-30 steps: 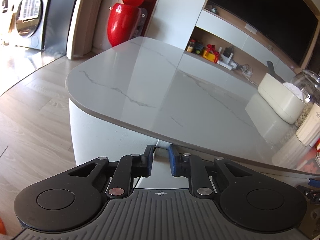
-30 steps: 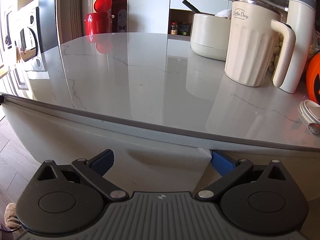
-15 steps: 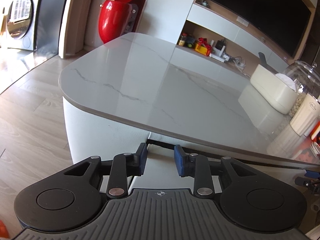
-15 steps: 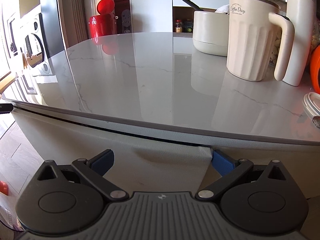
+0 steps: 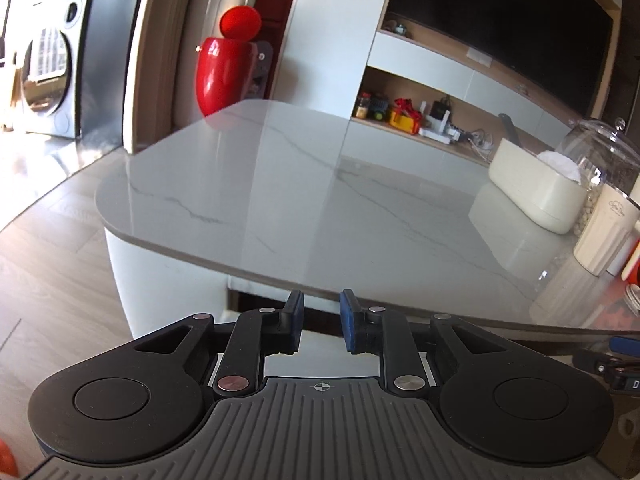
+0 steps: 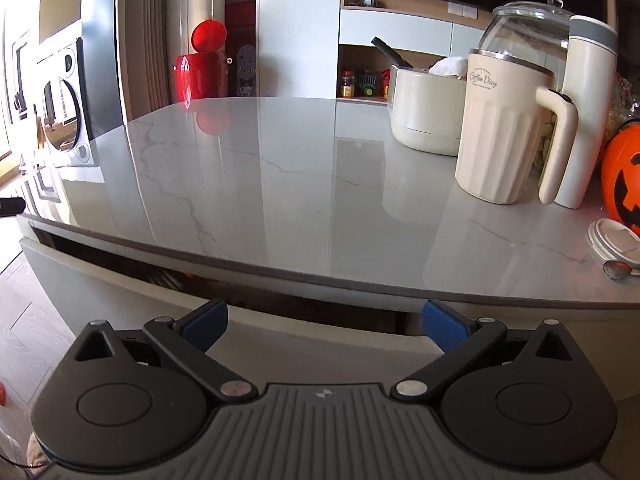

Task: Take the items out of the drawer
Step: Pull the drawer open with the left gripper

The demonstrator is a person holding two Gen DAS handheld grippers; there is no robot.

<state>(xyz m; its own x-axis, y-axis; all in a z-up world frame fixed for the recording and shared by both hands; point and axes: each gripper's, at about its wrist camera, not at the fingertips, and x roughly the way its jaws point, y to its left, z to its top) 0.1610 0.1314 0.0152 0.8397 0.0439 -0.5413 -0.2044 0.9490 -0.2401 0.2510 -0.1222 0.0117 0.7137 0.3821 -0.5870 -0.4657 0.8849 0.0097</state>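
**Mia:** Under the near edge of the shiny gray table (image 6: 280, 184) I see the drawer (image 6: 132, 292). It sticks out a little, with a dark gap between its front and the table top.

**Ben:** Can you see inside it?

**Mia:** No, the gap is too dark. I cannot tell what is in there.

**Ben:** What is the left gripper (image 5: 321, 322) doing?

**Mia:** It sits low by the near edge of the table, right over the drawer front (image 5: 320, 356). Its blue pads (image 5: 349, 322) are a little apart, and they are coming together. Nothing is between them.

**Ben:** And the right gripper (image 6: 325, 322)?

**Mia:** Its blue pads (image 6: 444, 326) are wide apart. They hold nothing. It is just in front of the drawer too.

**Ben:** What is on the table?

**Mia:** On the far right there is a cream mug (image 6: 502, 132) with a handle. A tall cream bottle (image 6: 588, 108) stands just beside it, on the right. Behind them is a glass jar (image 6: 528, 28). A cream box (image 6: 424, 112) sits to the left of the mug.

**Ben:** Anything orange?

**Mia:** Yes, a pumpkin bucket (image 6: 622, 176) at the right edge. A red bin (image 6: 202, 72) stands far away past the table.
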